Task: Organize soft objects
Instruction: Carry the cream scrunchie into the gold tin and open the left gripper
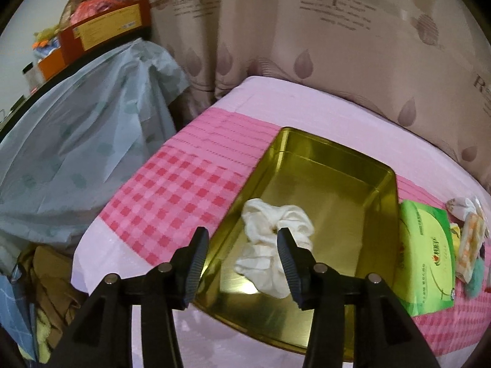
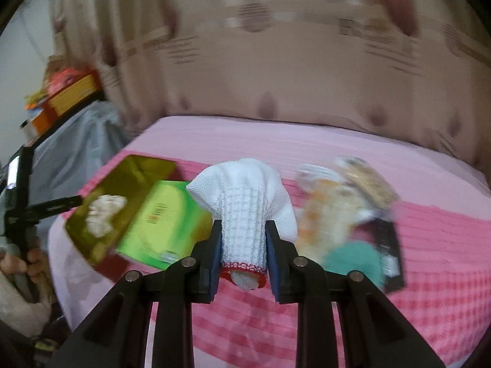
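From the left wrist camera, the left gripper (image 1: 242, 242) hangs with its black fingers spread wide and holding nothing, over the near end of a shiny gold rectangular metal tin (image 1: 325, 165) that sits on the pink checked bedspread (image 1: 172, 184); a crumpled cream fabric scrunchie (image 1: 273, 245) lies in the tin's near half, and a green tissue box (image 1: 426, 245) stands just beside the tin's right wall. From the blurred right wrist camera, the right gripper (image 2: 242, 239) is clamped on a white knitted sock with a red-trimmed cuff (image 2: 245, 208), lifted above the bedspread's middle, with a blurred heap of soft items (image 2: 346, 202) beside it.
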Demonstrator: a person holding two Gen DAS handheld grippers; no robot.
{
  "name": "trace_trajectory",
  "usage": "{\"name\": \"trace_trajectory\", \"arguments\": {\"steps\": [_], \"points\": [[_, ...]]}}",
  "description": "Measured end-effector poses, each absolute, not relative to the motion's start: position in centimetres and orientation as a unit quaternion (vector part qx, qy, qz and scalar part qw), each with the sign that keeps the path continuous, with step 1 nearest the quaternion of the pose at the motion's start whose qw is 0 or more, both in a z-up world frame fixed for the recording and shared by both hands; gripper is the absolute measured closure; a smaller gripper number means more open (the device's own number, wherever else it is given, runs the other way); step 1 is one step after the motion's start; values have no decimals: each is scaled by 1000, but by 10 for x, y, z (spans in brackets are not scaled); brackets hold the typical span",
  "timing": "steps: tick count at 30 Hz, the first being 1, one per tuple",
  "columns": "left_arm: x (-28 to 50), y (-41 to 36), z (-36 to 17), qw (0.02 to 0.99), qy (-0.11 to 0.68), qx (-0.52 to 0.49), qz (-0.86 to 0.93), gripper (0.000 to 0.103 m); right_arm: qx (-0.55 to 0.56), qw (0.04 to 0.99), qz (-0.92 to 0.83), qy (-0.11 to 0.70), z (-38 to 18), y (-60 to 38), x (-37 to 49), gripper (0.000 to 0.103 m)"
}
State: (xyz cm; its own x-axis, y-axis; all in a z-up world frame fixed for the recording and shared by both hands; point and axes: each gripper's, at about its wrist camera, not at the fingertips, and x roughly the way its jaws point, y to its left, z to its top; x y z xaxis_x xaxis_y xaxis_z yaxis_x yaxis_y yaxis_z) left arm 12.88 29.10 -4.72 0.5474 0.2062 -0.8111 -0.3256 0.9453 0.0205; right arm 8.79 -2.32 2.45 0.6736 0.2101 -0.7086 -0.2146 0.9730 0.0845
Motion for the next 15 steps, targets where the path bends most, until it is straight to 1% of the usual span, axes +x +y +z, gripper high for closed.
{"name": "trace_trajectory", "arguments": {"steps": [6, 10, 15], "points": [[115, 309, -46, 870, 449, -88, 185, 56, -40, 898, 198, 392, 21, 66, 95, 80], [106, 319, -45, 867, 445, -98, 203, 56, -63, 883, 234, 403, 7, 111, 99, 80], [94, 330, -41, 865, 437, -112, 220, 56, -65, 866, 264, 420, -8, 153, 104, 80]]}}
